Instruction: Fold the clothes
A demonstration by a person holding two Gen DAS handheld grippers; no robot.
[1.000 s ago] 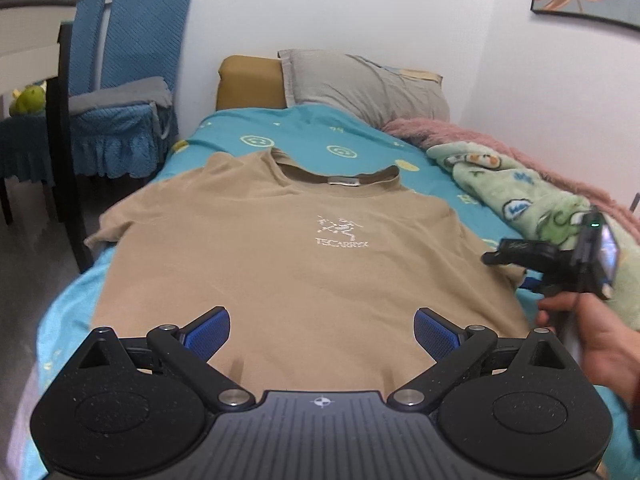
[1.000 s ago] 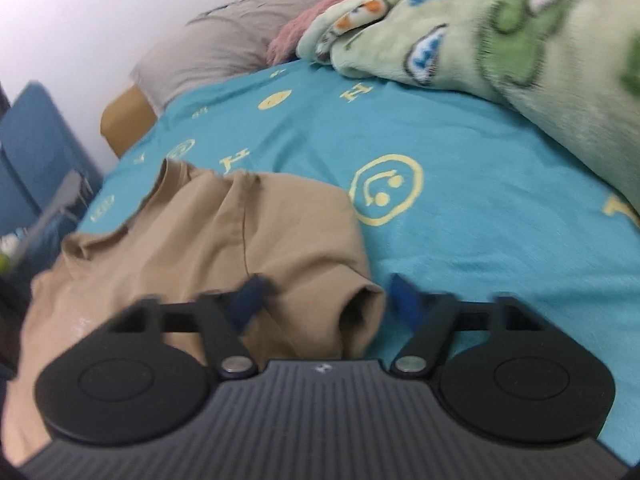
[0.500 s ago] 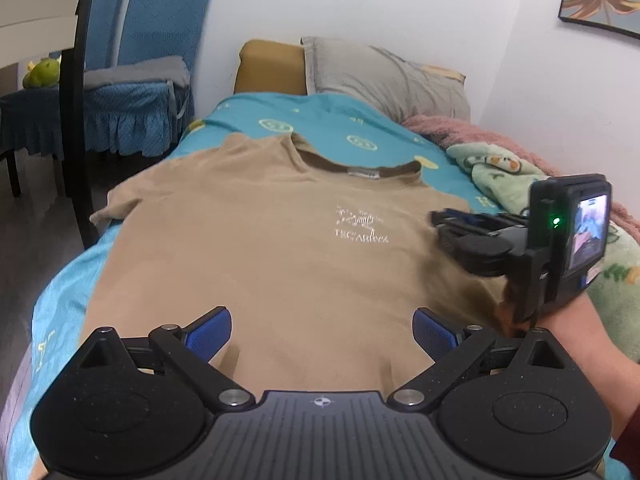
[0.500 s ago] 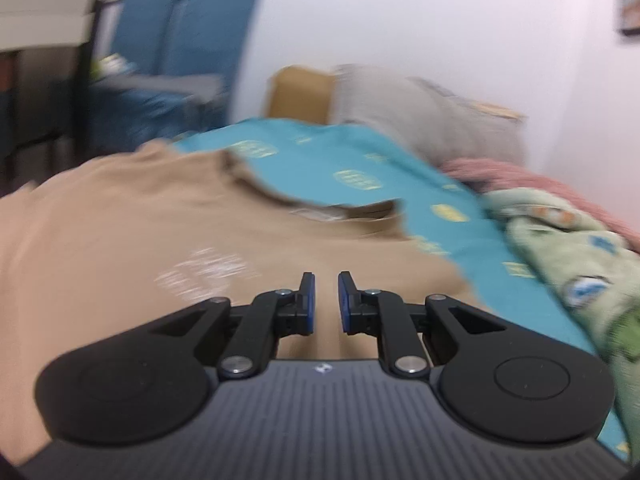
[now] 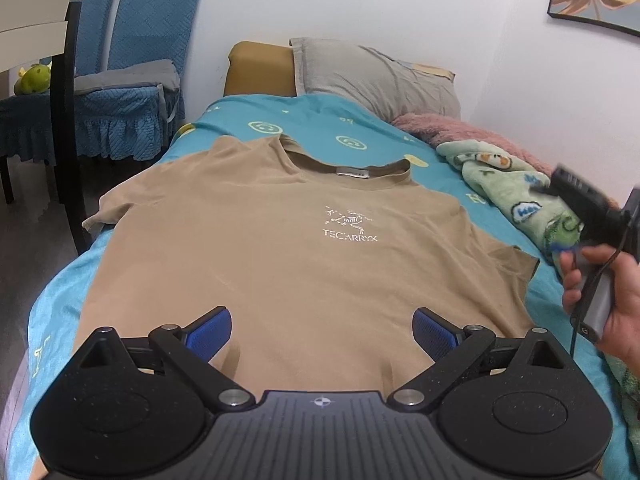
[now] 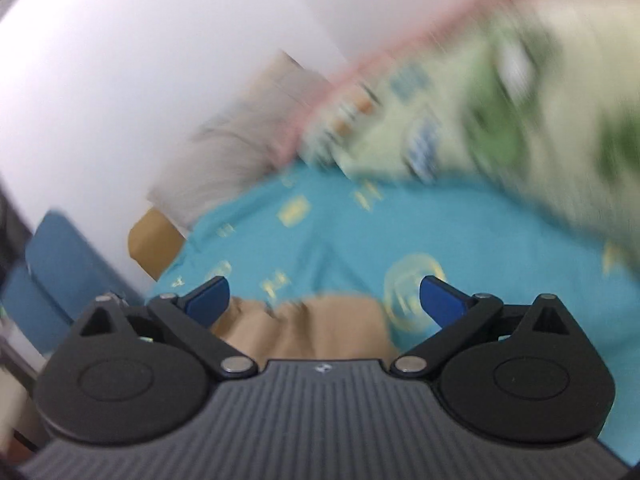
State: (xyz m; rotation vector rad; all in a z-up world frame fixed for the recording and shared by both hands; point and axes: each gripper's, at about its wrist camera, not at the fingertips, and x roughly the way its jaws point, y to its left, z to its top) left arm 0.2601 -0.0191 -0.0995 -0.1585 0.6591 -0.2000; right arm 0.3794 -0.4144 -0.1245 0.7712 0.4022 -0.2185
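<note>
My right hand-held gripper (image 6: pixel 324 298) is opening, empty, beside the tan T-shirt's (image 5: pixel 304 248) right sleeve, while my left hand-held gripper (image 5: pixel 322 330) is hovering open over its hem, collar pointing toward the pillow (image 5: pixel 376 76).

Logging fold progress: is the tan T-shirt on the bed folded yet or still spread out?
Spread out. The tan T-shirt lies flat, logo up, both sleeves extended, no fold visible.

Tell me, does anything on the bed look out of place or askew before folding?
Nothing serious. The tan T-shirt lies flat, front up, on the teal sheet. Only its sleeve on the right side is slightly rumpled, and a green blanket lies bunched beside it.
</note>
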